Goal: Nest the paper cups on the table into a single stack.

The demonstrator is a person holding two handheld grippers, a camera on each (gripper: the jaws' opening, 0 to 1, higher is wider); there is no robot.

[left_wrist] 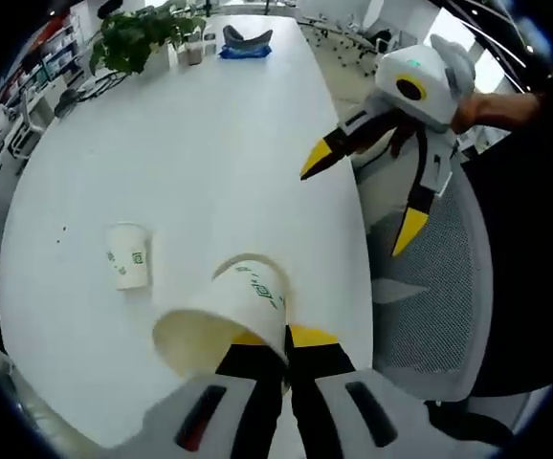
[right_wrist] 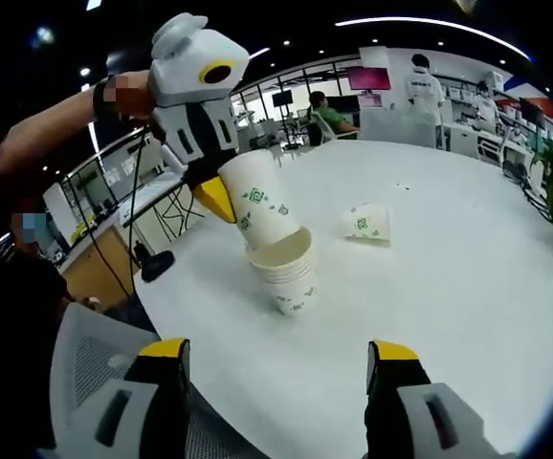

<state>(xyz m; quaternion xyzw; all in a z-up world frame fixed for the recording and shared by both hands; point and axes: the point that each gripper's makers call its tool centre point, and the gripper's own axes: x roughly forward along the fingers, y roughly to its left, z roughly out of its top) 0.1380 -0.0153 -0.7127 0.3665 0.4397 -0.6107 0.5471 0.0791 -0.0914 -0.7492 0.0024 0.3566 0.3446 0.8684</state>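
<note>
My left gripper (left_wrist: 276,346) is shut on the wall of a white paper cup (left_wrist: 227,316) with green print, its open mouth turned toward the camera. In the right gripper view that same gripper (right_wrist: 221,198) holds the cup (right_wrist: 257,203) tilted, its base dipping into a stack of nested cups (right_wrist: 288,273) standing near the table edge. Another cup (right_wrist: 365,222) lies on its side just beyond the stack, and it appears to the left as the loose cup (left_wrist: 128,255). My right gripper (right_wrist: 278,354) is open and holds nothing, off the table edge. It hangs over the chair as the right gripper (left_wrist: 363,196).
The white table (left_wrist: 190,153) runs far back, with a potted plant (left_wrist: 143,33) and a blue-and-grey object (left_wrist: 245,43) at its far end. A grey mesh chair (left_wrist: 439,277) stands against the near edge. People (right_wrist: 420,86) sit and stand at desks behind.
</note>
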